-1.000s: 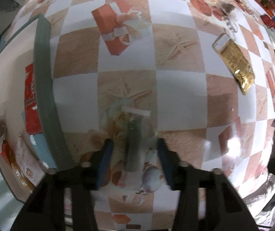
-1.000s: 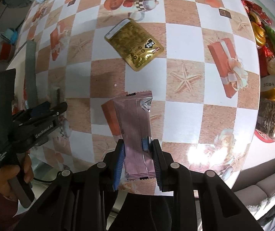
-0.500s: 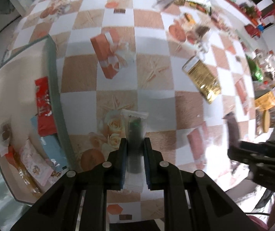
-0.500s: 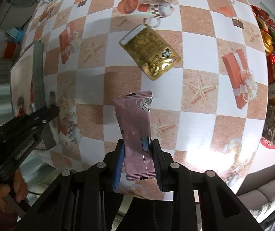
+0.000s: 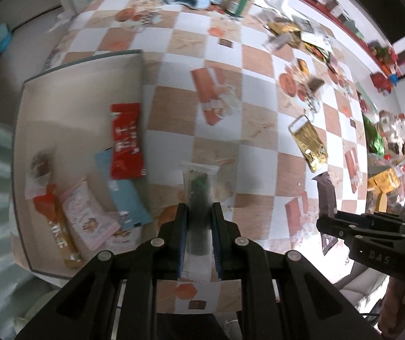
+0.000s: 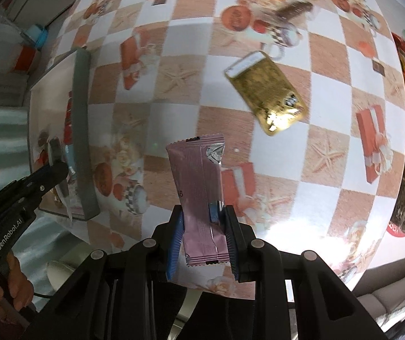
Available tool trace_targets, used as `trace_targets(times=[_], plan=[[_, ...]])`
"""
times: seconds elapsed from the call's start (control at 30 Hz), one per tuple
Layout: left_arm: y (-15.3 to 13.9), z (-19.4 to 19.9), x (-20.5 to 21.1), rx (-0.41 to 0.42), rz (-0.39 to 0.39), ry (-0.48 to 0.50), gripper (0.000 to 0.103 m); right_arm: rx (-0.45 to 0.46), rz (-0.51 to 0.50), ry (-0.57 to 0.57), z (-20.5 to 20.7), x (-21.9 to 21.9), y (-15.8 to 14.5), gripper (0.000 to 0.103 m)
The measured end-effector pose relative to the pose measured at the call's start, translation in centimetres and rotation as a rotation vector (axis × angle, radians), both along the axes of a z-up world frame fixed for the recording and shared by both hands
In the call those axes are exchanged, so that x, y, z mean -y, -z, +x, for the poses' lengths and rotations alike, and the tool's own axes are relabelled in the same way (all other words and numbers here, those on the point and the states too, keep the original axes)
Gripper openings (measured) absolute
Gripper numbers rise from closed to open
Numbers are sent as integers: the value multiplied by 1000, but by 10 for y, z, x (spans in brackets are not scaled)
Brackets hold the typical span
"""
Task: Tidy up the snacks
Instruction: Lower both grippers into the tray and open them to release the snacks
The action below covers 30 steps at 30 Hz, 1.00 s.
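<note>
Left gripper [image 5: 199,235] clamped on clear-wrapped snack [image 5: 200,198], long axis toward 12 o'clock; tray [image 5: 77,90] lies at its 10 o'clock, nearer than to right gripper [image 6: 202,235], clamped on pink packet [image 6: 199,192].

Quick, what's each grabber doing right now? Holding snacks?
Left gripper: closed on a clear snack packet.
Right gripper: closed on a pink snack packet.

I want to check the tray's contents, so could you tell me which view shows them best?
The left wrist view: the tray is seen from above, its packets spread out. In the right wrist view, the tray sits at the edge, its wall and the left gripper hiding most.
</note>
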<state>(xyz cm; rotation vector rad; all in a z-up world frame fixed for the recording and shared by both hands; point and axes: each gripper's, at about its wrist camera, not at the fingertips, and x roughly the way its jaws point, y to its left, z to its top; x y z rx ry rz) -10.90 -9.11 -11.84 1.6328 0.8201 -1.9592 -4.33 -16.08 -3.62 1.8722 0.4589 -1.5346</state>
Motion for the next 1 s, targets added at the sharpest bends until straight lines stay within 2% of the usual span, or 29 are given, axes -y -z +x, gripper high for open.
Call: trace_targets(times=[0.53, 1.0], plan=[[-10, 63, 49, 5, -46, -149, 18, -30, -32, -181, 52, 83, -17, 30], [-20, 80, 95, 7, -110, -191, 18, -57, -79, -282, 78, 163, -34, 30]])
